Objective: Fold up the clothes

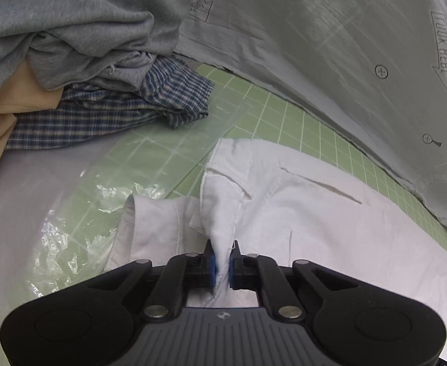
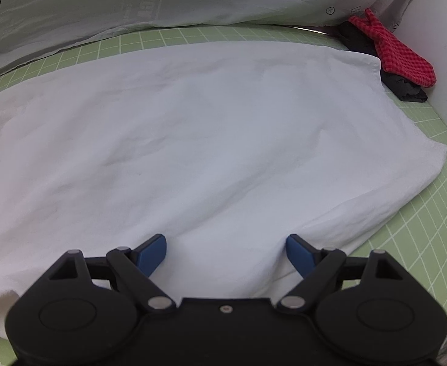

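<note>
A shirt (image 2: 193, 128) lies spread on a cutting mat (image 2: 421, 228). A pile of clothes (image 1: 80, 70) sits beyond its collar end. A checked cloth (image 2: 397, 55) lies past its far hem corner.

The left gripper (image 1: 222, 263) tilts steeply downward, its jaws pinched together on a bunched fold of the white shirt (image 1: 284, 201), with the 2 blue pads (image 1: 212, 270) pressing the cloth from both sides. The right gripper (image 2: 226, 254) also angles down, its jaws spread wide, both blue fingertips (image 2: 151, 254) resting on the cloth.
</note>
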The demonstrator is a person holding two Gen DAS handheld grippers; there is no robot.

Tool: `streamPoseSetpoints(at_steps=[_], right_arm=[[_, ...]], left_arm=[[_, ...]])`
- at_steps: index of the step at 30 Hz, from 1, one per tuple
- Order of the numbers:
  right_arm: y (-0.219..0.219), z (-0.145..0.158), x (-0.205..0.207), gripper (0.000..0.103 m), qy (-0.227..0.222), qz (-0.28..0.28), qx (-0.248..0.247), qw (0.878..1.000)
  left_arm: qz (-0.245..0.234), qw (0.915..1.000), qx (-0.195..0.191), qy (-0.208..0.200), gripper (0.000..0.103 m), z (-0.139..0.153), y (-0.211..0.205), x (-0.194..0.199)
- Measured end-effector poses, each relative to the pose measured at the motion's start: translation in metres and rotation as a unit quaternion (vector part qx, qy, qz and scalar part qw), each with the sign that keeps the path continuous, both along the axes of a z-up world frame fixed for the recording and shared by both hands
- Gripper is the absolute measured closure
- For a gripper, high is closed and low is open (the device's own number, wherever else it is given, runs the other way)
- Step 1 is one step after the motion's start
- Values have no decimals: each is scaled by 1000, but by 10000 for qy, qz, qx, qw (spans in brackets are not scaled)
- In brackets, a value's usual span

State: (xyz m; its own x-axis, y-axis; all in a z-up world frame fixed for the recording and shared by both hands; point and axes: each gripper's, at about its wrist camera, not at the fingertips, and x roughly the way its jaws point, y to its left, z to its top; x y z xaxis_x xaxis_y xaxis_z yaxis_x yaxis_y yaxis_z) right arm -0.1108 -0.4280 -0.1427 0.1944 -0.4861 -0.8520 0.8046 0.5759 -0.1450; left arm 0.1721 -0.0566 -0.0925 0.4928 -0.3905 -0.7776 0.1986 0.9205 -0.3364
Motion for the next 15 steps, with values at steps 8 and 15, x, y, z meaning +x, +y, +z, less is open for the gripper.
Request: streamPoseSetpoints(at_steps=[8,15], right_arm=[[1,4,-25,17,-196,-266,36,9994],[2,2,-39,17,-297,-400,163,9986]], left_arm=[[237,9990,-115,-364,94,43,45,-48],[910,9951,87,364,48,-5,76,-62]])
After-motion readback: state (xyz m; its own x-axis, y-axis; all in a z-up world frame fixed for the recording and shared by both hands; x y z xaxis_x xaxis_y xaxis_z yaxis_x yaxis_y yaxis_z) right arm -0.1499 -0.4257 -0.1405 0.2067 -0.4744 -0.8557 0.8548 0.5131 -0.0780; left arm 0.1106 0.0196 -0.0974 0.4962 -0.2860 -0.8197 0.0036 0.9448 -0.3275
